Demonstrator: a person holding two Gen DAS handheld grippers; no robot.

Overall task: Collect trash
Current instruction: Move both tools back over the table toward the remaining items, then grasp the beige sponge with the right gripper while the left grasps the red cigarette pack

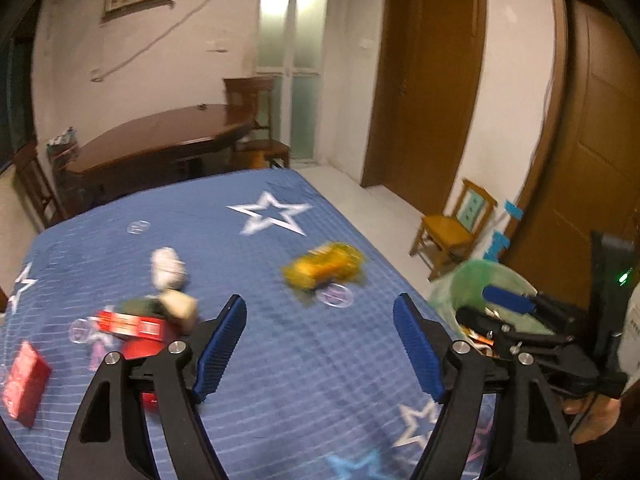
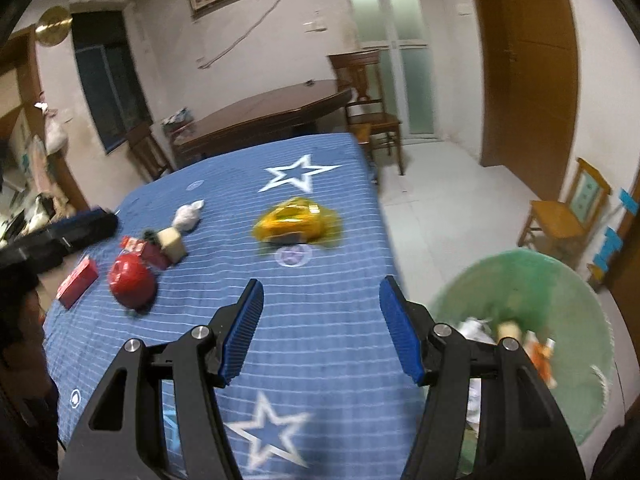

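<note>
Collecting is partly done: the green bin (image 2: 520, 320) beside the worktop (image 2: 320, 320) already holds scraps. Left of the bin, a yellow wrapper (image 2: 296, 224), red boxes (image 2: 78, 282), red ball (image 2: 132, 284) and tissue (image 2: 188, 214) remain. Left claw (image 1: 320, 344) and right claw (image 2: 322, 328) both gape empty.

A matt blue cloth (image 2: 320, 300) with white stripes and stars covers the table. The yellow wrapper (image 2: 294, 222) looks like glossy plastic. The green bin (image 2: 560, 280) is translucent plastic. The dining table (image 1: 160, 140) behind is polished wood.
</note>
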